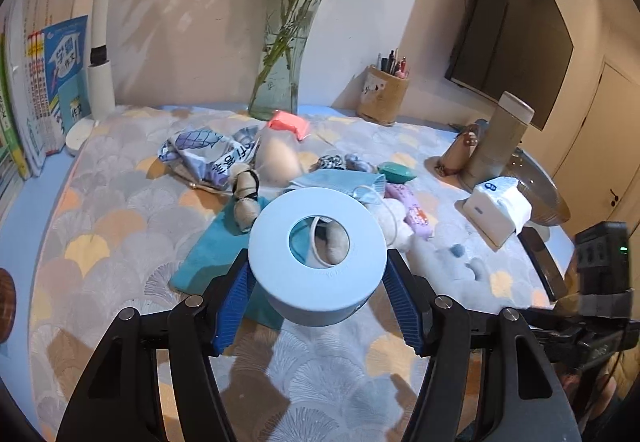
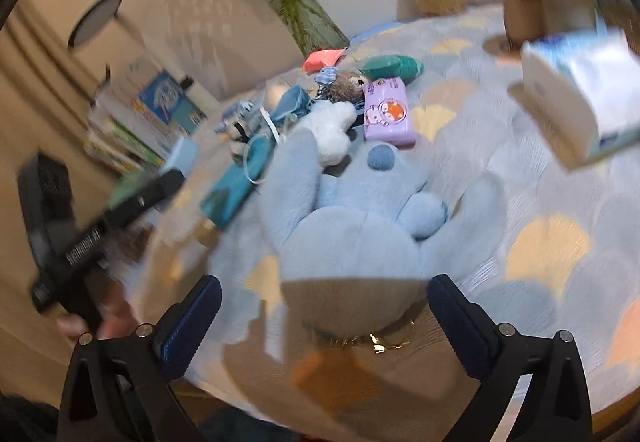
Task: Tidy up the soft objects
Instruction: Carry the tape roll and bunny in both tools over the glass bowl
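Note:
My left gripper (image 1: 317, 266) is shut on a pale blue round container (image 1: 318, 250) with a hole in its lid, a blue pad on either side of it, held above a teal cloth (image 1: 208, 254). Behind it lies a heap of soft things: a patterned pouch (image 1: 200, 154), a beige doll (image 1: 246, 198), a blue face mask (image 1: 340, 182), a white plush (image 1: 394, 222) and a purple tissue pack (image 1: 414, 210). My right gripper (image 2: 325, 284) stands wide open just short of a light blue plush toy (image 2: 352, 234); its pads do not touch the toy.
A glass vase of flowers (image 1: 280, 82), a pen holder (image 1: 382, 94) and a thermos (image 1: 500, 138) stand at the back. A white tissue box (image 1: 496, 208) sits at the right, books (image 1: 40, 90) and a lamp base (image 1: 100, 82) at the left. The table edge (image 2: 400, 402) is near.

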{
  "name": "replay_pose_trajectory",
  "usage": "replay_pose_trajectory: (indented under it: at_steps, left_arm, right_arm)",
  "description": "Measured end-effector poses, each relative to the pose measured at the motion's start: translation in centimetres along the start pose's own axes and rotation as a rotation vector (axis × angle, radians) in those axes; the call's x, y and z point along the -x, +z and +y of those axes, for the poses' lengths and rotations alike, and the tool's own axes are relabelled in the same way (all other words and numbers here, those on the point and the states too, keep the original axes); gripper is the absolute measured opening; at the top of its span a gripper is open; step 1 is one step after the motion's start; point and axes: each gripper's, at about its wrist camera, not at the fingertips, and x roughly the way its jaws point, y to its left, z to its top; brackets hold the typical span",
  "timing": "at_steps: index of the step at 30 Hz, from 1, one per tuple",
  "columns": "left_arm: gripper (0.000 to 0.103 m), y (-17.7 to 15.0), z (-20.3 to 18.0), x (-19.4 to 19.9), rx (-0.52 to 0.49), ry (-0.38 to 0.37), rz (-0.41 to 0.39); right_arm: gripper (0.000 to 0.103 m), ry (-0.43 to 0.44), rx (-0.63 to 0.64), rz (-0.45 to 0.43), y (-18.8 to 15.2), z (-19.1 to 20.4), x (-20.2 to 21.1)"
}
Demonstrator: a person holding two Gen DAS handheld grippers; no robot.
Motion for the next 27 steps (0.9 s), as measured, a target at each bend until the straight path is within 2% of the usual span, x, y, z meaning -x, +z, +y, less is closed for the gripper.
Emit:
replay_pose_trajectory:
  at_steps: [3,6,9,13,15,16,18,21,24,27]
  left_arm:
    - [0.062,0.3,-0.4,0.7,-0.009,-0.006,-0.017]
    - [0.062,0.6,-0.7,1.2,-0.010,-0.025,-0.027]
    - [0.062,0.9,-1.1,1.6,-0.018,-0.039,-0.037]
    - [0.062,1.1,-2.0,1.6,-0.036,-0.059,-0.045]
    - [0.062,1.2,-2.5,1.5,-0.045,-0.062,-0.044]
    - [0.062,1.3,-2.9,1.4,-0.053,-0.064,-0.041]
    - [0.062,1.7,-3.5,1.4,-0.068,-0.064,-0.040]
    - [0.062,3.2,-5.0,1.9,-0.101,-0.071,-0.062]
    - [0.062,5.9,-7.4,2.0,-0.138,-0.109,-0.079]
    - [0.062,8.5,-11.6,1.7,-0.205,-0.163,-0.097]
  right_arm:
    - [0.103,0.008,-0.089,0.042,-0.1,-0.5,-1.4]
    - [0.103,0.006,-0.130,0.004,0.1,-0.3,-1.4]
    - [0.103,0.056,-0.156,0.017,0.4,0.3,-1.4]
    - [0.103,0.101,-0.241,-0.033,0.4,-1.4,-0.8]
    - [0.085,0.111,-0.276,-0.047,0.2,-2.2,-1.3]
    - [0.067,0.099,-0.259,-0.034,0.3,-2.2,-1.8]
    - [0.066,0.062,-0.212,-0.040,0.3,-1.5,-1.8]
    - [0.064,0.084,-0.187,-0.066,0.4,-1.0,-1.1]
    - [0.064,0.068,-0.160,-0.150,1.6,-0.9,2.3]
    - [0.064,0.049,-0.157,-0.242,3.0,-1.8,6.5]
